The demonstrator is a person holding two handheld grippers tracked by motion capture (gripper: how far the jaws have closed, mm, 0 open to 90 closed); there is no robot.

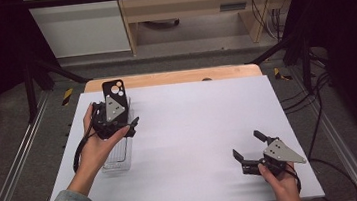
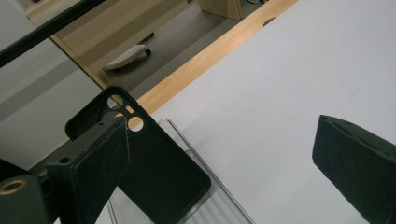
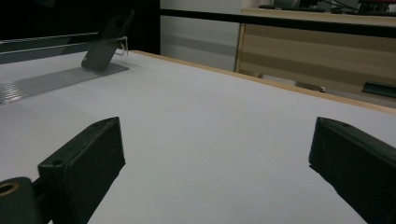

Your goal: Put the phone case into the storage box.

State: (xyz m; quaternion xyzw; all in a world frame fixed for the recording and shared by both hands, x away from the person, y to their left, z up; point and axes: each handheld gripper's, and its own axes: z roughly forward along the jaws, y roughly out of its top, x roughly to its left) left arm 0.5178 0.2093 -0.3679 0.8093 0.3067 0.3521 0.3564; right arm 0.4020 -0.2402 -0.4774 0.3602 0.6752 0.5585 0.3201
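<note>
The left hand-held gripper [image 2: 219, 163] (jaws wide apart) hovers just beside the black phone case [image 2: 154, 163], leaning in its clear tray [image 2: 219, 196].

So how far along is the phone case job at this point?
The black phone case already leans propped on the clear acrylic stand at the table's far left. In hand: the left gripper is open just beside it, case not clamped, so I can't tell whether it is releasing or about to grasp. The right gripper waits open over bare table. Left: withdrawing or lifting.
</note>
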